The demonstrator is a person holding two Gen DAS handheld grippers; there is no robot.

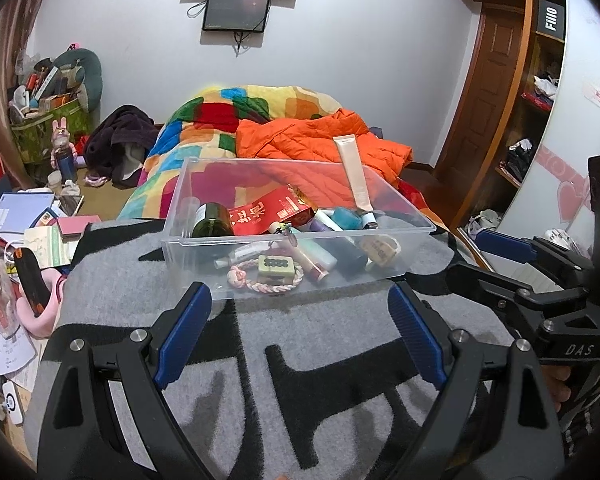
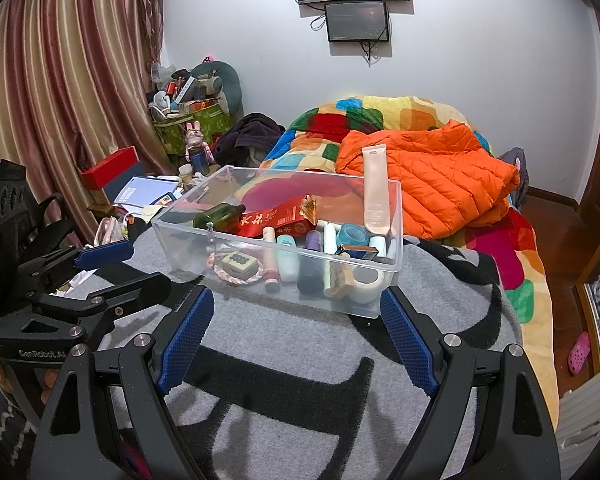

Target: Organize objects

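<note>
1. A clear plastic bin [image 1: 300, 216] [image 2: 276, 240] is sitting on a grey-and-black blanket [image 1: 260, 360] [image 2: 280, 360] covering the near end of the bed.
2. The bin is holding assorted small items: a dark green bottle [image 1: 212, 220] [image 2: 216, 215] lying on its side, a red packet [image 1: 268, 216] [image 2: 276, 218] with printed characters, a mahjong-tile charm [image 1: 275, 267] [image 2: 239, 264] resting on a pink-and-white braided cord [image 1: 268, 285] [image 2: 236, 278], a teal tape roll [image 1: 346, 217] [image 2: 353, 234], and several cosmetic tubes lying side by side.
3. A tall beige tube [image 1: 354, 174] [image 2: 375, 188] is leaning upright against the bin's far right corner, its flat end rising above the rim.
4. The left gripper [image 1: 300, 312] [image 2: 112, 268] is hovering just in front of the bin's near wall, its jaws standing wide apart and holding nothing.
5. The right gripper [image 2: 296, 316] [image 1: 480, 256] is hovering just beside the bin's near right corner, its jaws likewise spread wide and holding nothing.
6. Beyond the bin, an orange puffer jacket [image 1: 320, 136] [image 2: 432, 176] is lying on a multicoloured quilt [image 1: 228, 116] [image 2: 380, 112].
7. Two dark screens [image 1: 238, 10] [image 2: 356, 20] are hanging on the white wall behind the bed.
</note>
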